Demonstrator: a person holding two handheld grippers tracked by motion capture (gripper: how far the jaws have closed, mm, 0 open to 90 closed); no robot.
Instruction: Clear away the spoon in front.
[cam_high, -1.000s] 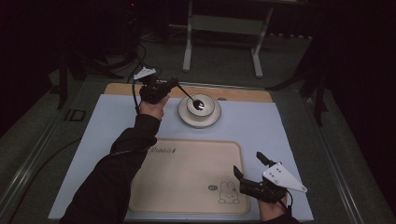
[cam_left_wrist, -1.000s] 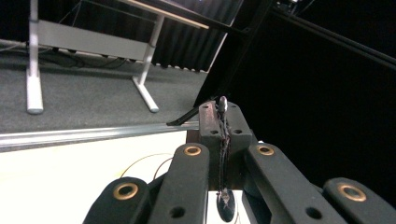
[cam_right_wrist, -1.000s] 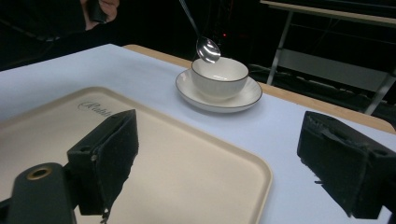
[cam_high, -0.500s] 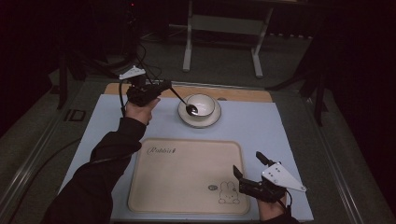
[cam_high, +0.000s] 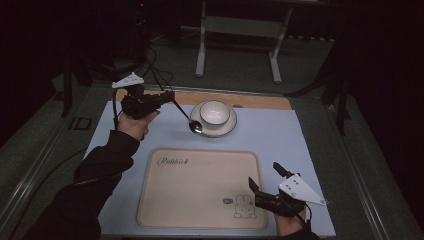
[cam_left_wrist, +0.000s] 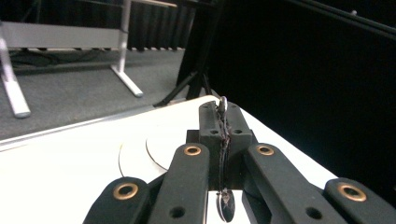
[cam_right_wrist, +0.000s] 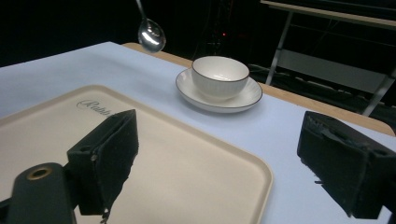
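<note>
In the high view the left gripper (cam_high: 167, 96) is clamped on the handle of a spoon (cam_high: 194, 126), whose bowl hangs ahead of the jaws beside the saucer (cam_high: 200, 127). The left gripper view adds that the handle runs edge-on through the closed jaws. The right gripper view shows the spoon's bowl in the air, clear of the table, and the cup (cam_right_wrist: 220, 75) standing on the saucer; what the cup holds cannot be seen. The right gripper (cam_right_wrist: 219, 165) is wide open and empty, with the bare tray (cam_right_wrist: 196, 172) under its jaws.
</note>
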